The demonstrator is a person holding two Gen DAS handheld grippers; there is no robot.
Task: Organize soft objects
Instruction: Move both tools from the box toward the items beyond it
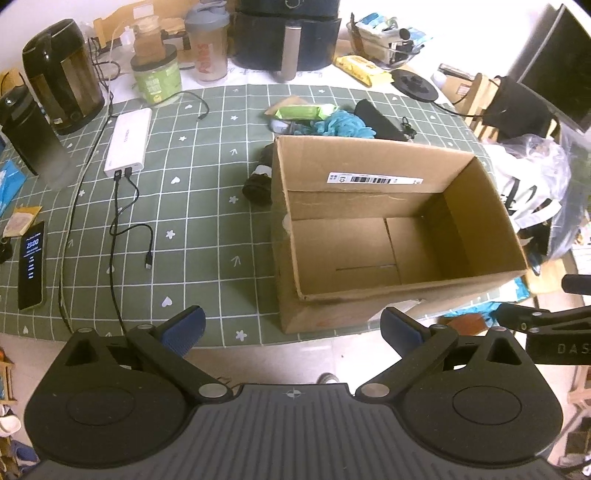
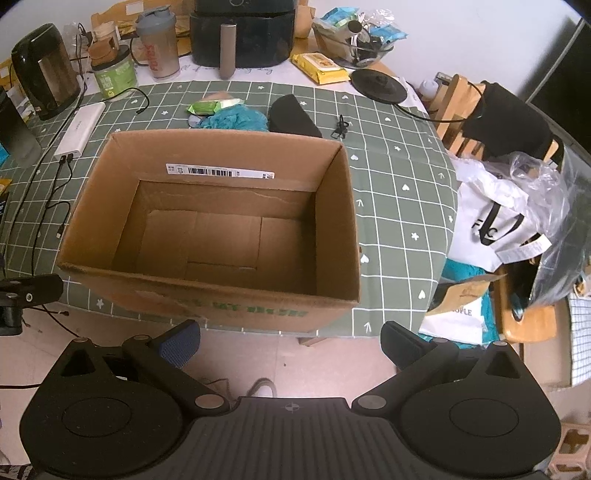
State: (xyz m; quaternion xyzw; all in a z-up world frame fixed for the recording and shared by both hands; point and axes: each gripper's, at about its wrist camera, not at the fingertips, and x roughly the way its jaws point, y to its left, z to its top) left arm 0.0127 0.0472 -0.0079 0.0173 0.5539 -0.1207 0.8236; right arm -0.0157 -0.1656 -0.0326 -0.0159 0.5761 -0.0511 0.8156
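An open cardboard box stands empty on the green checked tablecloth. Behind it lie a blue fluffy cloth, a black soft pouch and a green wipes pack. A black rolled item rests against the box's left side. My left gripper hangs open off the table's near edge, left of the box's front. My right gripper is open too, below the box's front wall. Neither holds anything.
A kettle, jar, shaker bottle and air fryer line the back. A white power bank with cables and a phone lie left. Bags pile on a chair at right.
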